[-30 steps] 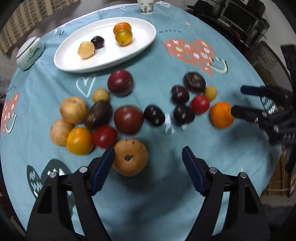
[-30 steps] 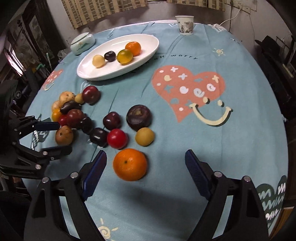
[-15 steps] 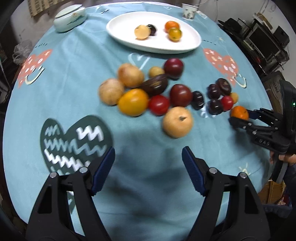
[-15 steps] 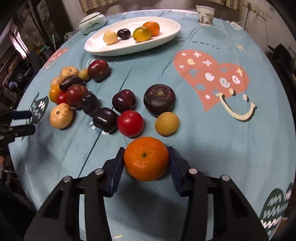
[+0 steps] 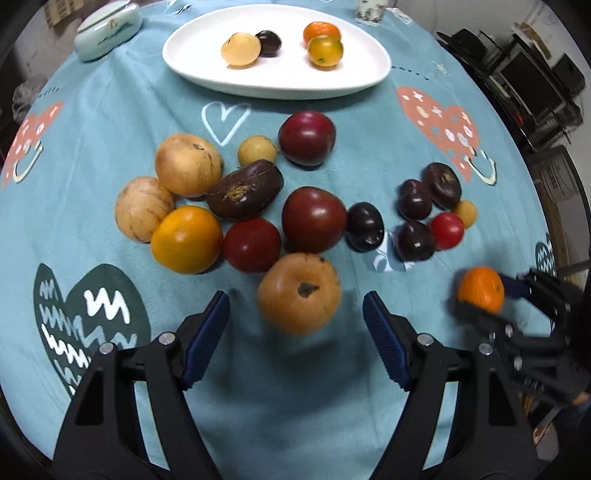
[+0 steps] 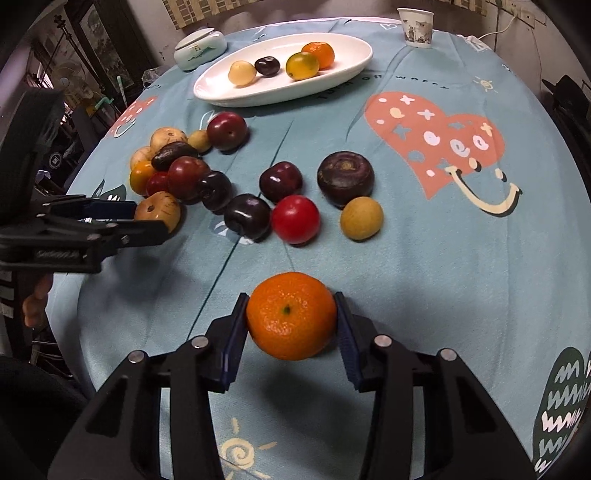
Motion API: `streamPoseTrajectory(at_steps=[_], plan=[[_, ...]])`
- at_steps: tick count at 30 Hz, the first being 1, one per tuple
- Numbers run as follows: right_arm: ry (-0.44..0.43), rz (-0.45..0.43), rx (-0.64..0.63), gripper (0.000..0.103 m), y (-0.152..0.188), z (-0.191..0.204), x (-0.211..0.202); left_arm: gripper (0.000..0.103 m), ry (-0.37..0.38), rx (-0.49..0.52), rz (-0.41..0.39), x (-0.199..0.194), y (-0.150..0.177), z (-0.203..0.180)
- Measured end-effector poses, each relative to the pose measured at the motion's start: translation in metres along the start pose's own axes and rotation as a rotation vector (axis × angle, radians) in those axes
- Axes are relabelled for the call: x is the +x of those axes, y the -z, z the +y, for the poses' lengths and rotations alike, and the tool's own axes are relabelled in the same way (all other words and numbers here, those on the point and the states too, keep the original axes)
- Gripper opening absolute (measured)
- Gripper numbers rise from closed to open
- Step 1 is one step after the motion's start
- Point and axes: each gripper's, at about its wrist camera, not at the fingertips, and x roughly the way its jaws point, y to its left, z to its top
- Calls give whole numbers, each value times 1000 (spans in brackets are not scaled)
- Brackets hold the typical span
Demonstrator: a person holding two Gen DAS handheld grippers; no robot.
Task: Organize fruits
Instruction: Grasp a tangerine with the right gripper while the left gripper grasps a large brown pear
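Note:
My right gripper [image 6: 290,299] is shut on an orange mandarin [image 6: 291,315], held just above the blue tablecloth; the left wrist view has the mandarin [image 5: 481,289] at the right edge. My left gripper [image 5: 295,295] points down over a tan round fruit [image 5: 299,293]. Its jaws are closing; the fruit lies between the fingers, with gaps on both sides. A white oval plate [image 5: 280,86] at the far side holds several small fruits. Loose plums, tomatoes and tan fruits lie in two clusters [image 6: 295,218] mid-table.
A lidded ceramic jar [image 6: 199,50] stands left of the plate [image 6: 332,79], and a paper cup [image 6: 415,27] stands at the far edge. The round table's edge curves close on both sides. A person's hand [image 6: 35,306] is behind the left gripper [image 6: 149,219].
My right gripper closed on the mandarin and now holds it. My left gripper swung away, then came back over the tan fruit, which now lies between its fingers.

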Motion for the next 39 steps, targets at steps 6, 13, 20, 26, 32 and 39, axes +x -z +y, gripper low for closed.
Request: streamPoseTrajectory(at_steps=[6, 13, 20, 26, 32, 39], plan=[[-8, 7, -11, 45, 1, 3, 1, 47, -6, 5, 9, 6, -2, -3], [-46, 1, -41, 45, -2, 17, 2, 46, -47, 39, -7, -6, 14, -3], [-98, 8, -103, 45, -6, 45, 9, 46, -117, 76, -59, -24, 25, -4], [-111, 18, -125, 45, -2, 59, 13, 46, -135, 121, -99, -37, 26, -10], [-107, 14, -113, 45, -2, 61, 12, 47, -129, 159, -101, -39, 24, -16], [-107, 31, -81, 45, 2, 59, 17, 47, -110, 190, -87, -33, 20, -20]])
